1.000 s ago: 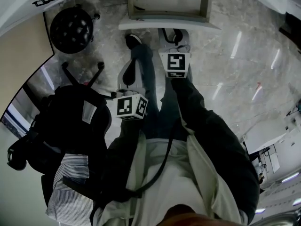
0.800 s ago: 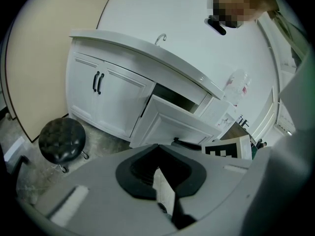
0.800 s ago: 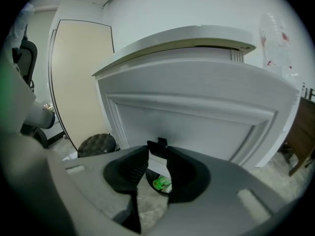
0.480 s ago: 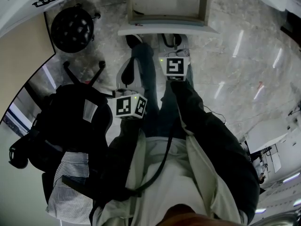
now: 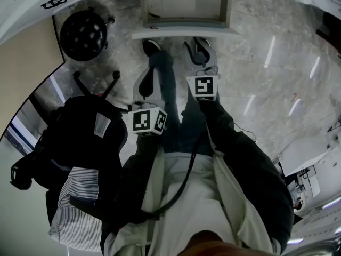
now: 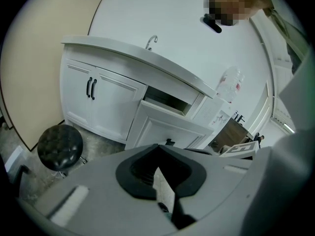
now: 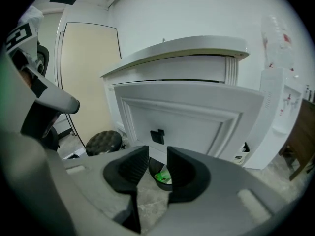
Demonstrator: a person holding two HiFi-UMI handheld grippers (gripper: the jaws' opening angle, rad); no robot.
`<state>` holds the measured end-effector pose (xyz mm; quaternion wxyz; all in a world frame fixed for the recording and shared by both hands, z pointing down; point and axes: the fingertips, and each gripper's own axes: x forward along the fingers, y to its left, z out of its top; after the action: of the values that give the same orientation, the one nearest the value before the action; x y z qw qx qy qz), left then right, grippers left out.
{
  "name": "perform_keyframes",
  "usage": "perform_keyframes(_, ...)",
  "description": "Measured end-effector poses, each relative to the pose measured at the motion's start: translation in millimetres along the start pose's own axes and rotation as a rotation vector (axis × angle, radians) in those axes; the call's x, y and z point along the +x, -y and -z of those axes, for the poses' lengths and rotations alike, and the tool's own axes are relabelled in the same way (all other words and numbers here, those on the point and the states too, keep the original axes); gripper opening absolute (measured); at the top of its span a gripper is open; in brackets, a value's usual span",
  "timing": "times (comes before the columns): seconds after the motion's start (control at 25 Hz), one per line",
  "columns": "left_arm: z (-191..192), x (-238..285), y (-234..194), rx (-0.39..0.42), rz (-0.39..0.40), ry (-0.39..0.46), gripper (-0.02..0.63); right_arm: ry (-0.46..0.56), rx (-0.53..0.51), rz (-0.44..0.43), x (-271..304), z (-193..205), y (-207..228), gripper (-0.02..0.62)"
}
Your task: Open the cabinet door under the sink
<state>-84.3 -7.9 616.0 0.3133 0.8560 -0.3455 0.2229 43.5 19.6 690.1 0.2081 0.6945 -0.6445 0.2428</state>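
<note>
View along my right gripper [image 7: 157,154]: its jaws stand narrowly apart with nothing held. The cabinet door [image 7: 197,117] fills mid-frame, its top leaning out from the counter, so I judge it already partly open. Its small black handle [image 7: 157,135] lies just above the jaw tips, and a dark bin [image 7: 160,175] shows below. My left gripper [image 6: 157,149] has its tips together and is empty.

Risks: a grab made off-centre could slip from so small a handle, and the door could swing down onto the bin.

Writing: none legible. The wall notice [image 7: 288,107] at right is too small to read.
</note>
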Motion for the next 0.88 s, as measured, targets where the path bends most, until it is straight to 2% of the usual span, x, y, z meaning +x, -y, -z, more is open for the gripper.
perform_keyframes(0.16, -0.7, -2.0, 8.3, -0.03, -0.009, 0.016, 0.006, 0.005, 0.003, -0.009, -6.2, 0.1, 4.3, 0.121)
perform_keyframes(0.32, 5.0, 0.0, 14.0, -0.054, -0.026, 0.024, 0.006, 0.097, 0.088, -0.034, -3.0, -7.1, 9.8, 0.121)
perform_keyframes(0.4, 10.2, 2.0, 16.4, -0.069, -0.035, 0.03, 0.006, 0.121, 0.098, -0.038, -0.2, -9.2, 13.0, 0.121)
perform_keyframes(0.68, 25.4, -0.1, 23.8, -0.108, -0.053, 0.034, 0.006, 0.123, 0.139, -0.062, 7.3, -11.9, 10.9, 0.121)
perform_keyframes(0.88, 22.7, -5.4, 17.5, -0.124, -0.078, 0.05, 0.006, 0.107, 0.157, -0.082, 12.9, -14.3, 6.2, 0.121)
